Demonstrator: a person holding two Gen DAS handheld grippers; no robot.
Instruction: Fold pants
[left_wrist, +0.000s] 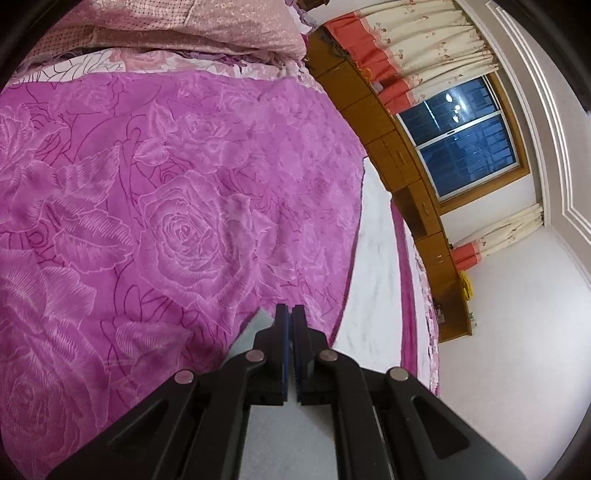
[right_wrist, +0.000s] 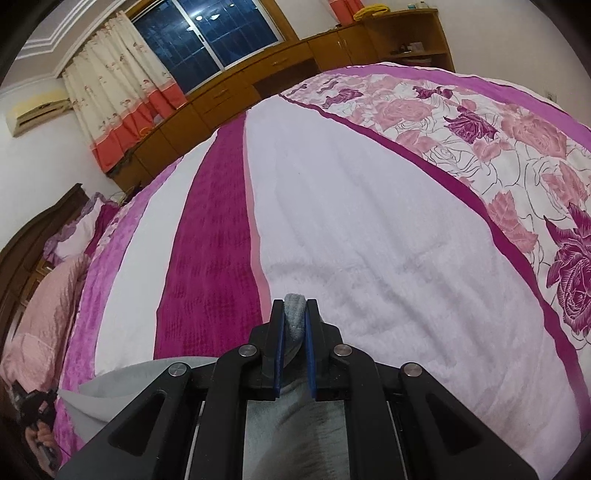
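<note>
The pants are light grey fabric. In the right wrist view my right gripper (right_wrist: 294, 308) is shut on a bunched fold of the grey pants (right_wrist: 294, 314), and more of the cloth hangs below and spreads out to the left. In the left wrist view my left gripper (left_wrist: 290, 312) is shut, its blue pads nearly touching, with the grey pants (left_wrist: 280, 443) hanging beneath it and a thin edge pinched between the pads. Both grippers hold the fabric lifted above the bed.
A magenta rose-pattern blanket (left_wrist: 166, 203) covers the bed, with a white and magenta striped blanket (right_wrist: 369, 221) beside it. Pillows (left_wrist: 192, 33) lie at the head. A wooden cabinet (right_wrist: 295, 62), window and curtains stand beyond the bed. My other hand's gripper (right_wrist: 35, 413) shows at lower left.
</note>
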